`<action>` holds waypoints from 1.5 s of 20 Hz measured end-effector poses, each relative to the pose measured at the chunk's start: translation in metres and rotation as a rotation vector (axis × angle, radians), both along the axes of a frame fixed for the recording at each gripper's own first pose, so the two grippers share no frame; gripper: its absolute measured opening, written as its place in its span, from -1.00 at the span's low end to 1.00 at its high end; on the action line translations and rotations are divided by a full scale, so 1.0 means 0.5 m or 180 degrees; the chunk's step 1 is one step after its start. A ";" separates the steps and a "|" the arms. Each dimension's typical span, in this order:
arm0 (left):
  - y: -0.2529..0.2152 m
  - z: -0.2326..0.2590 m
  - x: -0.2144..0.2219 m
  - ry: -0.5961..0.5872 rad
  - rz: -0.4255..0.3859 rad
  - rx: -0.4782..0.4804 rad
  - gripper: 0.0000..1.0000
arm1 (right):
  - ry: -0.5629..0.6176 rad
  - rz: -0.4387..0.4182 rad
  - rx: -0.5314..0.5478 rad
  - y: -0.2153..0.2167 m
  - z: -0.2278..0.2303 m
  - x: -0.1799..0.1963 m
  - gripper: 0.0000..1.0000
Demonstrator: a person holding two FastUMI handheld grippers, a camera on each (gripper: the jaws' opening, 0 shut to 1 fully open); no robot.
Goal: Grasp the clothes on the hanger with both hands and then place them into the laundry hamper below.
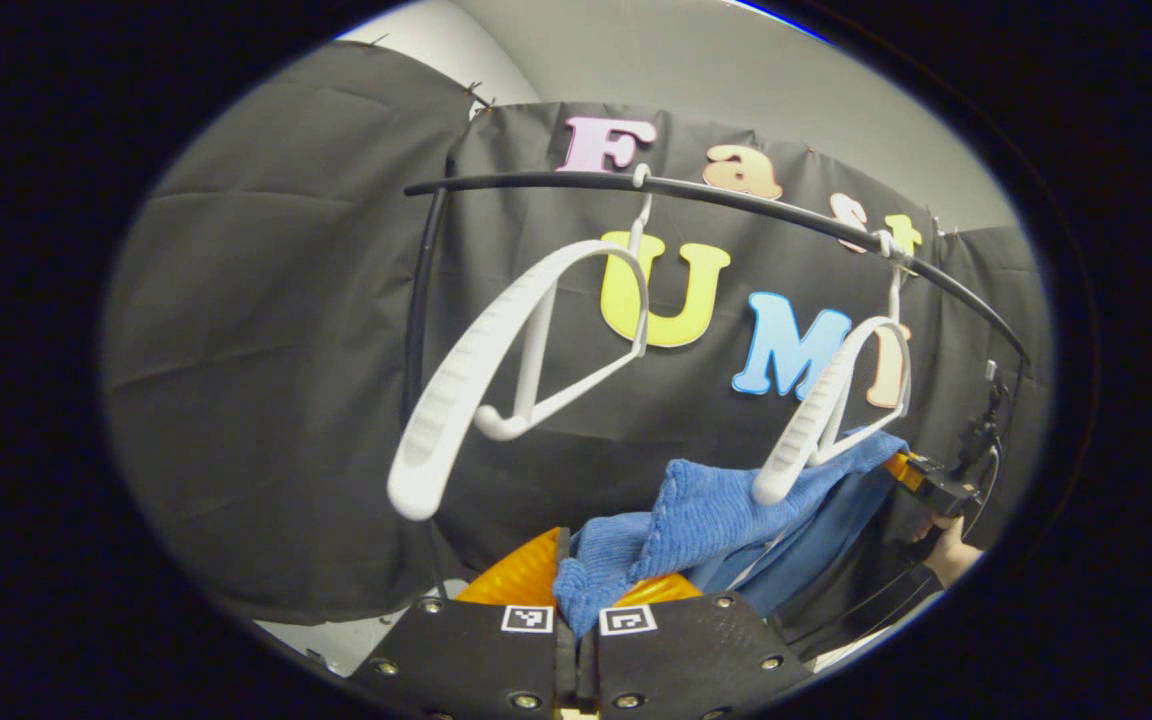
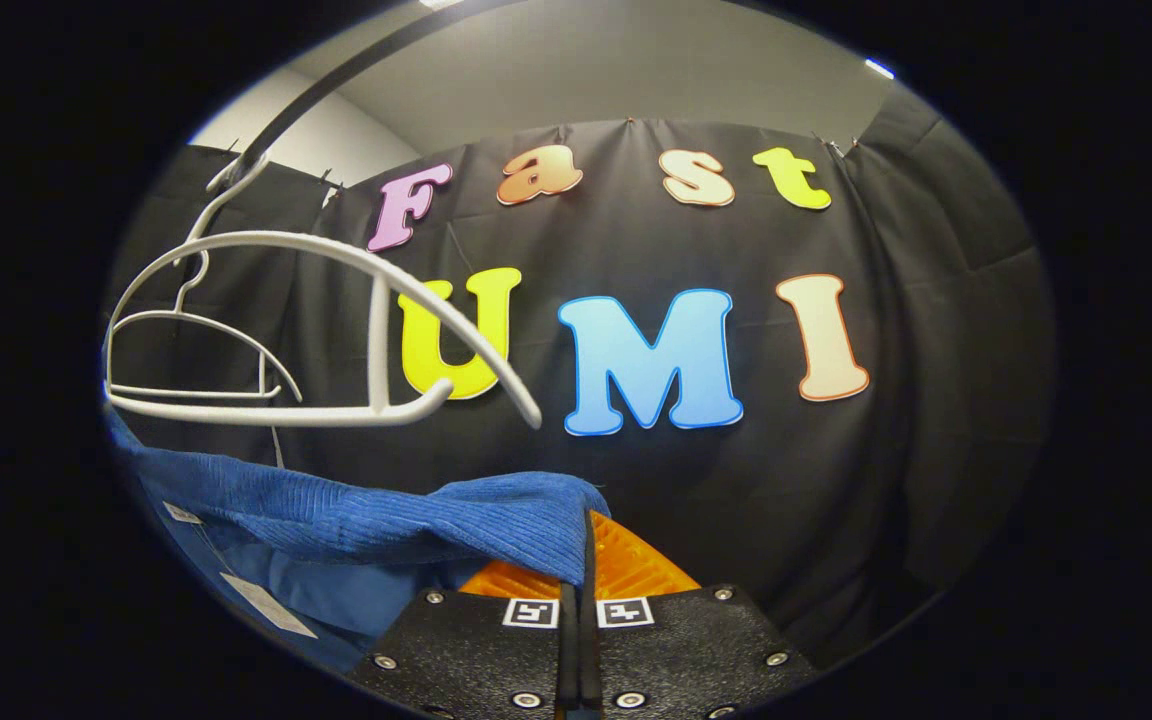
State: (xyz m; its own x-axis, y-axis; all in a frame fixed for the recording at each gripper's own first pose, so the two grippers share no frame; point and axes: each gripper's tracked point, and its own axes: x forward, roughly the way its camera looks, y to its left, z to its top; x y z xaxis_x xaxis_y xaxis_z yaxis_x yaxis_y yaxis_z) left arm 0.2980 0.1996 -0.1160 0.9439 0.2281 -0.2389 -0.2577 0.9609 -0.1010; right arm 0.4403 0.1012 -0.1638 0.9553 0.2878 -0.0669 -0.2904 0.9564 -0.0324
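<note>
A blue ribbed garment (image 1: 706, 515) stretches between my two grippers, below the white hangers. My left gripper (image 1: 576, 600) is shut on one end of it, the cloth bunched between the orange fingers. In the right gripper view my right gripper (image 2: 581, 575) is shut on the other edge of the blue garment (image 2: 386, 515), which drapes off to the left with white tags showing. The right gripper (image 1: 926, 480) also appears far right in the left gripper view, held by a hand (image 1: 951, 555). The near white hanger (image 2: 336, 330) hangs bare above the cloth.
A black rail (image 1: 716, 200) carries two white hangers (image 1: 506, 370) (image 1: 831, 410), both tilted. A second hanger (image 2: 196, 350) hangs farther left in the right gripper view. Black cloth walls close in behind and on both sides. A pale floor patch (image 1: 356, 635) shows low left.
</note>
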 end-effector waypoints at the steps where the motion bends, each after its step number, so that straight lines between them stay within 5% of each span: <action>1: -0.005 -0.009 0.005 0.0023 -0.0025 0.0025 -0.96 | 0.0020 -0.0041 -0.0026 -0.011 -0.002 -0.020 -1.00; 5: -0.019 -0.022 0.006 0.0097 -0.0214 0.0158 -0.96 | 0.0136 -0.0295 -0.0168 -0.054 -0.013 -0.120 -1.00; 14: -0.077 0.012 -0.065 -0.0036 -0.0926 -0.0067 -0.96 | 0.0171 -0.0834 -0.0434 -0.083 0.033 -0.408 -1.00; 22: -0.245 -0.035 -0.098 -0.0018 -0.1628 0.0062 -0.95 | 0.0509 -0.0746 -0.0492 -0.027 -0.031 -0.572 -1.00; 30: -0.324 -0.157 -0.100 0.0301 -0.1684 0.0077 -0.96 | 0.1051 -0.0689 -0.0359 -0.027 -0.171 -0.642 -1.00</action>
